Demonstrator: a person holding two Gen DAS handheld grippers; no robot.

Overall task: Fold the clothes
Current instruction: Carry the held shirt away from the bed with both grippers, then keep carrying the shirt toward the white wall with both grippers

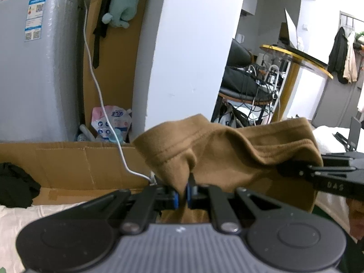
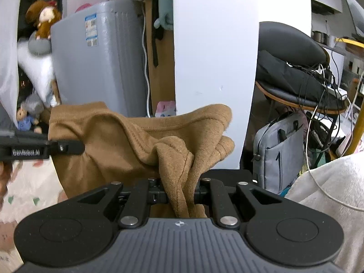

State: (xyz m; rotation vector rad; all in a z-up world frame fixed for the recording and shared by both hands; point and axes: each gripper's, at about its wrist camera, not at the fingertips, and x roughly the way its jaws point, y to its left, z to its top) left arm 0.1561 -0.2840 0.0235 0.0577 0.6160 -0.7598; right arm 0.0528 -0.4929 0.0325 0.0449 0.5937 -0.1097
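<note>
A brown fleece garment [image 1: 229, 157] hangs in the air between both grippers, its hemmed edge sagging in the middle. My left gripper [image 1: 182, 194] is shut on a pinch of the cloth near one end, blue pads pressed on the fabric. My right gripper [image 2: 179, 193] is shut on a thicker bunched fold of the same garment [image 2: 127, 136]. In the left wrist view the right gripper's fingers [image 1: 318, 170] reach in from the right, against the garment's far edge. In the right wrist view the left gripper's fingers [image 2: 66, 147] come in from the left at the cloth.
A grey appliance [image 1: 34, 68] and flattened cardboard [image 1: 68, 166] stand ahead, with a white cable [image 1: 100, 95] hanging down. A white pillar [image 2: 216, 56] rises behind the garment. A chair piled with dark cloth and cables [image 2: 295, 79], a grey bag [image 2: 279, 154] and a white bedcover [image 2: 329, 182] lie right.
</note>
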